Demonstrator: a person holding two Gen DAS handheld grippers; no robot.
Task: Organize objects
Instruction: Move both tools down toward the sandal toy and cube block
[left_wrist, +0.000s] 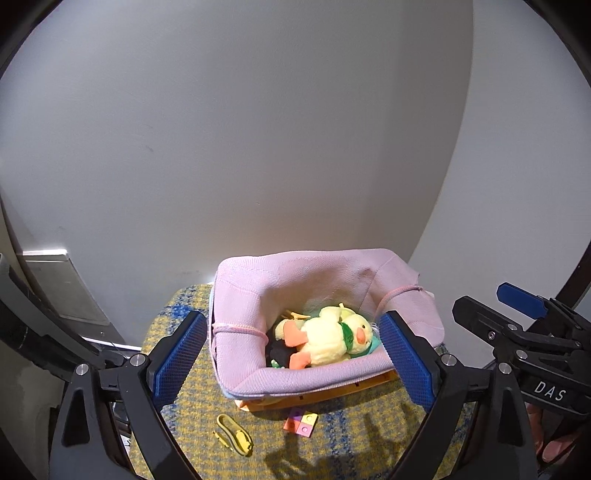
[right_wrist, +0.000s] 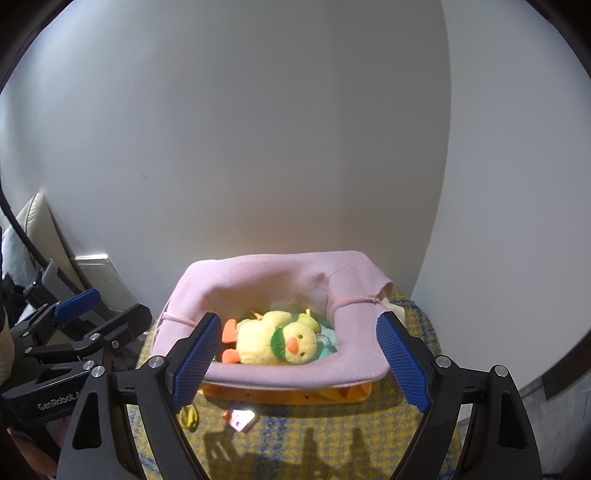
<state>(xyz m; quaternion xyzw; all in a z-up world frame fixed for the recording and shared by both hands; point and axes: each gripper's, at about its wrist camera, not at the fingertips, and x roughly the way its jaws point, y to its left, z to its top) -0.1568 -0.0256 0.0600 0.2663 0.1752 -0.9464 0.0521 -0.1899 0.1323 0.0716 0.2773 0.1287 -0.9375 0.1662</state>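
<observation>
We note both grippers spread & empty; the yellow clip (left_wrist: 233, 435) lies on the plaid cloth (left_wrist: 192, 380) in front of the pink-lined basket (left_wrist: 306, 380), long axis diagonal, low-left under the left gripper (left_wrist: 291, 358), so nearer it than the right gripper (right_wrist: 301, 356).

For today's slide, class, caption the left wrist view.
Plush duck lies in pink-lined basket; yellow clip and coloured block wait outside on the mat.
</observation>
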